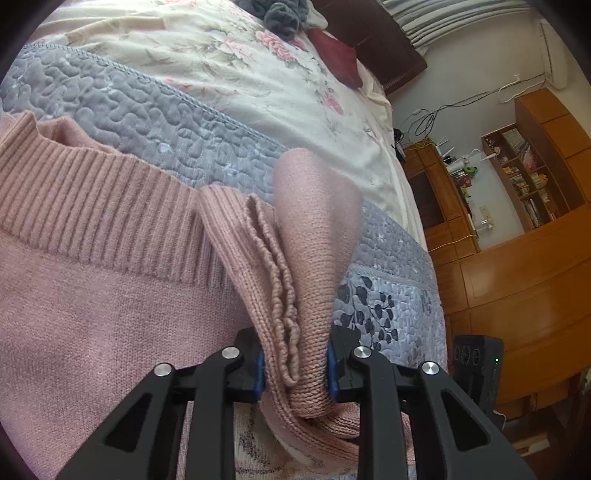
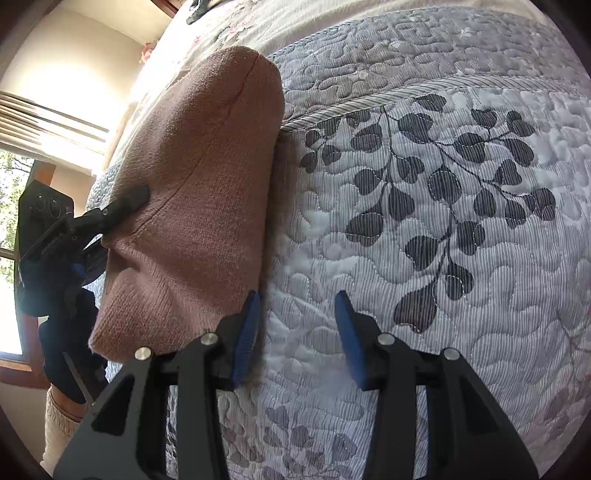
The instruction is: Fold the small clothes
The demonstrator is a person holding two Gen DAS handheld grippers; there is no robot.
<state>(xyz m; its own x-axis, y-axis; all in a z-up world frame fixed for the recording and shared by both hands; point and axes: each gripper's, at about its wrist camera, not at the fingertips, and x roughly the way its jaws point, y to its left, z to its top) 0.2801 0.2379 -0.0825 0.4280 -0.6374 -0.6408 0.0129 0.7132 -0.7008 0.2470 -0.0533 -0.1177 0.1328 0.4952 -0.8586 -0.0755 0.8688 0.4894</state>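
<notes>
A pink knit sweater point(image 1: 92, 295) lies on a grey quilted bedspread point(image 1: 155, 122), ribbed band across the upper left. My left gripper point(image 1: 295, 369) is shut on a bunched fold of the sweater, which stands up between the blue pads. In the right wrist view the same sweater point(image 2: 207, 177) is a folded bulk on the left, with the left gripper point(image 2: 125, 203) pinching its far side. My right gripper point(image 2: 295, 332) is open over the bare leaf-print quilt point(image 2: 443, 221), its left pad point(image 2: 245, 332) right beside the sweater's edge.
A floral cream sheet point(image 1: 258, 74) with dark grey socks point(image 1: 280, 18) and a dark red cloth point(image 1: 340, 59) lies further up the bed. Wooden cabinets and shelves point(image 1: 517, 221) stand to the right. A window point(image 2: 11, 221) and a person's sleeve point(image 2: 59, 376) show at left.
</notes>
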